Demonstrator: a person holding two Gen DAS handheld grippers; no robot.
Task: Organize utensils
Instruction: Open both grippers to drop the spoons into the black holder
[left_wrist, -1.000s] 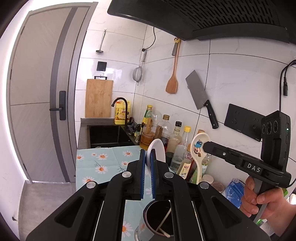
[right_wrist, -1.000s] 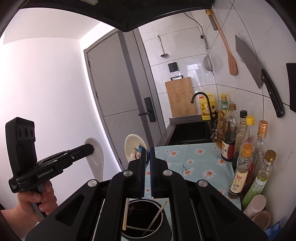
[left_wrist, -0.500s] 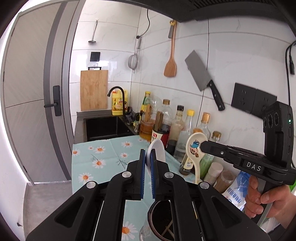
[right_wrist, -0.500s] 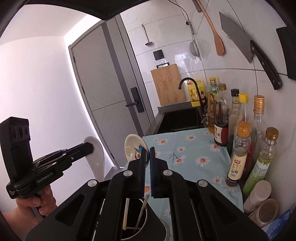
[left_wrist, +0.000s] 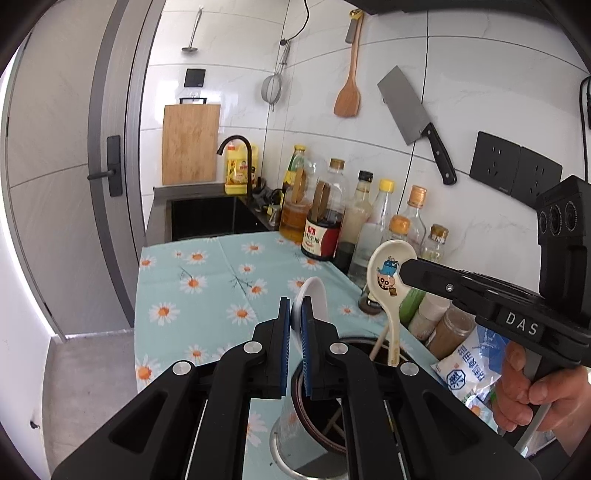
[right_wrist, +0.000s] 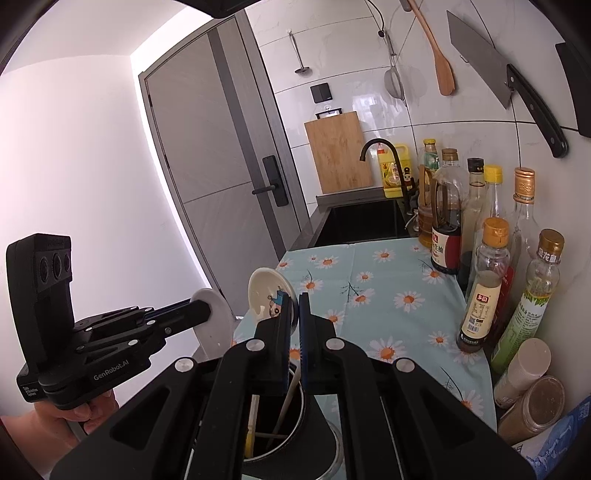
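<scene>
Along the tiled wall: condiment bottles (left_wrist: 364, 218) beside the daisy cloth (left_wrist: 207, 280). Left gripper (left_wrist: 295, 314) clamps the white spoon (left_wrist: 314, 295), right gripper (right_wrist: 293, 314) the cartoon spoon (left_wrist: 388, 275). Both are lower than before; the cartoon spoon's handle now enters the holder (left_wrist: 291, 410).

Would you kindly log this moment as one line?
left gripper: shut on white spoon | right gripper: shut on cartoon spoon | both over holder | cartoon spoon handle inside holder

L gripper (left_wrist: 295, 317) clamps white spoon (left_wrist: 314, 299) over holder (left_wrist: 295, 435) at counter's near edge; R gripper (left_wrist: 406, 267) grips cartoon spoon (left_wrist: 388, 273).
</scene>
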